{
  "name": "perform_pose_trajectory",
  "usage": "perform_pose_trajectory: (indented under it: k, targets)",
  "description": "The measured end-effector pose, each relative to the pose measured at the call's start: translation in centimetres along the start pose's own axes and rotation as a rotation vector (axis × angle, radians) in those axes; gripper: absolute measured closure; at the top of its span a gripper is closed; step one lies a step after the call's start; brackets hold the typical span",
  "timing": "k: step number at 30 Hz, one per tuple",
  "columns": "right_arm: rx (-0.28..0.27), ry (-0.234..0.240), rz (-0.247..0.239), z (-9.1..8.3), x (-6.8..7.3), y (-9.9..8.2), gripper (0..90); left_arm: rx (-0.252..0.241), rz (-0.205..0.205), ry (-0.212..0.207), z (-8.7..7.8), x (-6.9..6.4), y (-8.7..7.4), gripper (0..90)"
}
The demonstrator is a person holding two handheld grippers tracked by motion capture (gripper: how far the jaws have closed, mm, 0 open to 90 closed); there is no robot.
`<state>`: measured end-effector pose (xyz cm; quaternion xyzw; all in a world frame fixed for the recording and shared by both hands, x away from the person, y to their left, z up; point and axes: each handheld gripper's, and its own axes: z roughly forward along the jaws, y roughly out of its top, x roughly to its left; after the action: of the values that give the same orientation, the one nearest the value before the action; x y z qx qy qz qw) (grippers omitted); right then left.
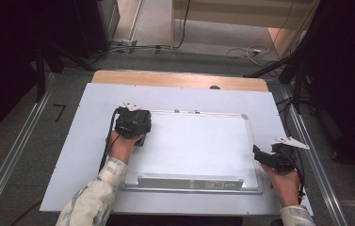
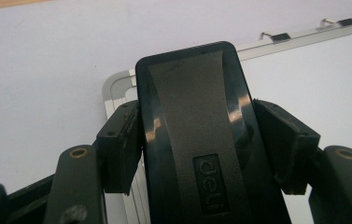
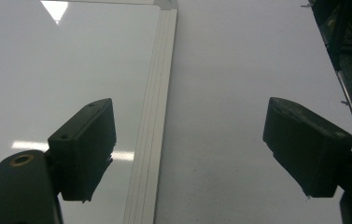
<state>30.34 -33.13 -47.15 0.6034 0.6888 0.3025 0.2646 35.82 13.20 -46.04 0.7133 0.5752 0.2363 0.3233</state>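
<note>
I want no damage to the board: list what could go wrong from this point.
1. The left gripper clamps the black eraser by its glossy sides; it might slip or twist under pressure.
2. The eraser sits near the whiteboard corner, beside the metal clips; a stroke could catch the frame.
3. The right gripper hangs open over the board's right edge, so the board may slide.

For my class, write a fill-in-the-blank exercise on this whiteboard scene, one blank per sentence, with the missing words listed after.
1. The left gripper is shut on a black ____ marked "deli".
2. The eraser is held near the whiteboard's top-____ corner in the high view.
3. The right gripper's jaws stand ____, with nothing between them.
4. In the right gripper view, the whiteboard's frame edge runs ____ the two jaws.

Missing words: eraser; left; open; between
</note>
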Motion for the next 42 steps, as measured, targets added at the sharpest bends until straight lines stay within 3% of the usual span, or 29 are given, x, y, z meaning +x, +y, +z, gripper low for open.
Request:
perform_pose_trajectory:
  k: [13, 23, 35, 42]
  targets:
    - [-0.002, 0.0, 0.005, 0.0, 0.0, 0.0, 15.8, 0.031, -0.022, 0.045, 2.2, -0.4, 1.1, 36.8]
    - [-0.002, 0.004, 0.005, 0.0, -0.1, 0.0, 15.8, 0.083, -0.028, 0.072, 4.0, -0.3, 0.8, 37.0]
    - [-0.003, 0.001, 0.006, 0.0, -0.1, 0.0, 15.8, 0.074, -0.017, 0.108, 4.0, -0.9, 0.8, 37.0]
    - [-0.003, 0.003, 0.003, 0.0, -0.1, 0.0, 15.8, 0.036, -0.009, 0.102, 2.8, -0.9, 1.1, 34.1]
